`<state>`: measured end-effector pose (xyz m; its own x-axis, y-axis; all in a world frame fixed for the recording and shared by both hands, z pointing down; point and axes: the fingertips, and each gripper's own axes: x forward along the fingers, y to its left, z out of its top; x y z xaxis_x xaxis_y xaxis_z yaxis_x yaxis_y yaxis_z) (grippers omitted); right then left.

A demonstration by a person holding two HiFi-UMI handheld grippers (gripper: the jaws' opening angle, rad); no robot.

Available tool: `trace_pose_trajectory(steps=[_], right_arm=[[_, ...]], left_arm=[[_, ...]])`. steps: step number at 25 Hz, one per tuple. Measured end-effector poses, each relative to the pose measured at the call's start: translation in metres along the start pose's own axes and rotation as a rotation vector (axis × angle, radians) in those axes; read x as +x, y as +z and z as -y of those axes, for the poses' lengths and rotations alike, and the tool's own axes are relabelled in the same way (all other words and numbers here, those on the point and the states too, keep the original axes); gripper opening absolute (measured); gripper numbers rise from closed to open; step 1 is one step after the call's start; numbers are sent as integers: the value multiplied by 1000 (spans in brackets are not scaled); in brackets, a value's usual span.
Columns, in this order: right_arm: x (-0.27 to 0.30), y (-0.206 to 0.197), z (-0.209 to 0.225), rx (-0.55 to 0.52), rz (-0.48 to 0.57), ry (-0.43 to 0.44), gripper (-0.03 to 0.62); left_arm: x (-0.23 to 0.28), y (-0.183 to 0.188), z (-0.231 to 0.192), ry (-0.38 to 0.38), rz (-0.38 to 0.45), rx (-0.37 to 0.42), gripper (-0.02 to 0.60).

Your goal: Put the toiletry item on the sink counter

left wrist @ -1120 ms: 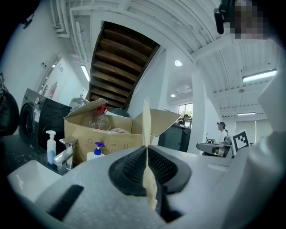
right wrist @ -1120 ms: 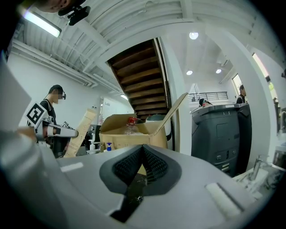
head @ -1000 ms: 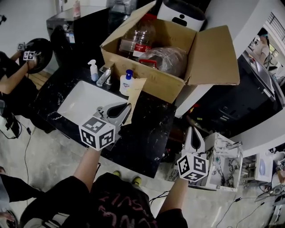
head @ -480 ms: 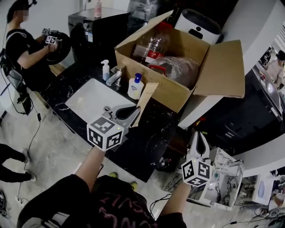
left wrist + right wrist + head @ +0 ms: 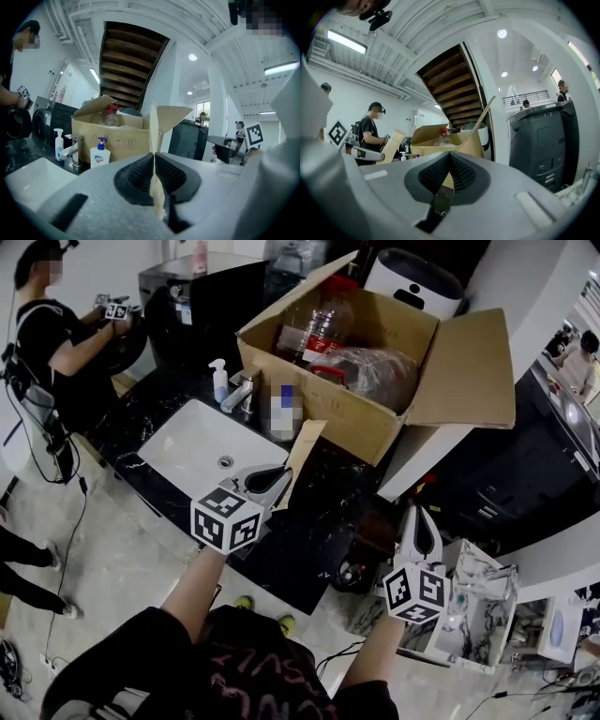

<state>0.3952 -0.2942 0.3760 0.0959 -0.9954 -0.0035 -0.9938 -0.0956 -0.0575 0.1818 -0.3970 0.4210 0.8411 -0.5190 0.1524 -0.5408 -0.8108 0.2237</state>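
A white hand-soap bottle with a blue pump (image 5: 284,412) (image 5: 99,152) stands on the black sink counter (image 5: 319,521), between the faucet (image 5: 238,393) and the open cardboard box (image 5: 347,413). A smaller pump bottle (image 5: 218,381) (image 5: 58,144) stands left of the faucet. My left gripper (image 5: 279,480) (image 5: 153,159) is shut on the box's hanging front flap (image 5: 302,448), whose thin edge runs up between the pads. My right gripper (image 5: 419,517) (image 5: 450,158) hangs off the counter's right end, shut and holding nothing. Inside the box lie a red-capped plastic bottle (image 5: 323,329) and a clear bag (image 5: 375,371).
A white basin (image 5: 187,451) is set in the counter's left half. A white appliance (image 5: 412,282) stands behind the box. A person with grippers (image 5: 56,334) works at the far left. A marbled stand (image 5: 478,587) and dark cabinets (image 5: 506,474) are on the right.
My head view has shifted a little. My left gripper stays shut on the flap in about the same place, and my right gripper has barely moved.
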Motion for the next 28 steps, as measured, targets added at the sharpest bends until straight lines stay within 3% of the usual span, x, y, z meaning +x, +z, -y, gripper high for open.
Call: trace_pose_trajectory(steps=[28], right_arm=[[-6, -22, 17, -26, -68, -68, 8]], left_arm=[[41, -169, -25, 36, -375, -169, 12]])
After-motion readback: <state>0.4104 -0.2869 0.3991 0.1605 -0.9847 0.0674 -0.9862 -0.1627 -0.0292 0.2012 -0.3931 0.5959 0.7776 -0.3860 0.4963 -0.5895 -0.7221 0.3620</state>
